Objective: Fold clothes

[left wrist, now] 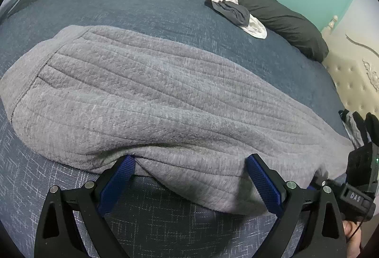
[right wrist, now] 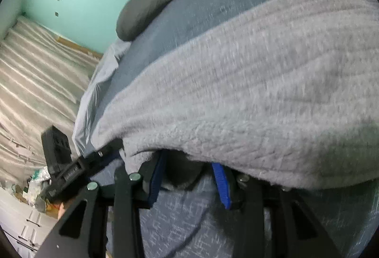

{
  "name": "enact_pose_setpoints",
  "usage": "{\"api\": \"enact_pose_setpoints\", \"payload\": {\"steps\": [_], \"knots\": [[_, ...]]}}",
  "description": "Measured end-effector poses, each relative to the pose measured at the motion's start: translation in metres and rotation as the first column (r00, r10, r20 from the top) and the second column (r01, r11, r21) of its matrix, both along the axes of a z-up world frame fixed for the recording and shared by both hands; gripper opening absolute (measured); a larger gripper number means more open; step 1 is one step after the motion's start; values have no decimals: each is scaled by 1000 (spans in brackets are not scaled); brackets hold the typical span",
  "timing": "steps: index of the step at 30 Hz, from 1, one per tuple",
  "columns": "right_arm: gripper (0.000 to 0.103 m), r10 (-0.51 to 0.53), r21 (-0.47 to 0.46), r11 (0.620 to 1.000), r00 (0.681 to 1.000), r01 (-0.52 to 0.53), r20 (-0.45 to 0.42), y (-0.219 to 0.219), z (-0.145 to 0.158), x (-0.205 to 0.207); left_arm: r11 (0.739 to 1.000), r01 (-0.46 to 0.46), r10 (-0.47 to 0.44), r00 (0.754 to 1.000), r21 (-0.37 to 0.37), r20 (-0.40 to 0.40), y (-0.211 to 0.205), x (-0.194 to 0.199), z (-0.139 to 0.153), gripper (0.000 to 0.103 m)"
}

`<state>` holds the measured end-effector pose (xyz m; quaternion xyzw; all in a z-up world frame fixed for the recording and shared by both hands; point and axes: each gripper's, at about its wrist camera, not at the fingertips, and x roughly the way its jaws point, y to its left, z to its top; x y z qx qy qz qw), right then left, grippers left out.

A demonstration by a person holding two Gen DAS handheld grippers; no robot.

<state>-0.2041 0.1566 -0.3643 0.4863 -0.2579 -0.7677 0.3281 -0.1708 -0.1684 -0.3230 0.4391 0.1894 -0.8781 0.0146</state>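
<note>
The grey ribbed garment lies spread along the bed's near edge, long axis crosswise to both tools, its near hem between the wide-open left tool and draped over the partly open right tool, neither clamping it.

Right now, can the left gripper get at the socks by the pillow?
Probably not without moving. The left gripper sits open at the near hem of the grey sweater, and the socks lie far across the bed by the pillow. Nothing blocks the way.
</note>
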Motion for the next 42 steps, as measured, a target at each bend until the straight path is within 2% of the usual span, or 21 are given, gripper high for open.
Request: {"api": "enact_pose_setpoints", "payload": {"steps": [3,5,7,10,12,21,22,24,25,26,32,33,37,42], "knots": [[24,-34,-36,999,999,35,9,9,-1,-4,1000,0,0,1000,2,-1,-1,1,0,98],[10,-54,-73,996,998,55,15,15,-2,-8,1000,2,-2,1000,1,-2,-1,1,-1,98],[5,-62,-85,994,998,62,-3,20,4,-10,1000,3,-3,1000,0,-2,0,0,-1,98],[5,-59,-106,993,997,54,-42,24,14,-12,1000,2,-2,1000,-1,-4,1,0,-1,98],[5,-60,-106,993,997,55,-39,26,15,-15,1000,2,-2,1000,-2,-4,1,0,-2,98],[7,-81,-110,990,993,90,82,26,-8,-28,1000,1,-1,1000,-10,-1,3,-3,-4,98],[9,-85,-117,988,991,96,99,27,-11,-27,1000,0,0,1000,-9,0,3,-3,-4,98],[19,-87,-106,990,991,98,103,28,-13,-24,1000,-3,3,1000,-10,0,3,-3,-4,98],[33,-88,-110,989,990,100,110,28,-14,-23,1000,-5,5,1000,-10,0,3,-3,-4,98],[36,-89,-121,987,989,103,116,27,-15,-22,1000,-5,5,1000,-11,0,3,-3,-4,98],[37,-99,-198,973,988,121,120,32,-17,-19,1000,-8,8,1000,-9,-2,4,-3,-4,98],[36,-100,-215,969,988,123,116,34,-17,-18,1000,-8,8,1000,-11,-3,4,-3,-4,98],[7,-108,-271,953,989,132,102,40,-17,-15,1000,-7,7,1000,-9,-4,4,-3,-4,98],[4,-104,-281,951,990,126,91,43,-10,-9,1000,-7,7,1000,-5,-5,3,-2,-3,98]]}}
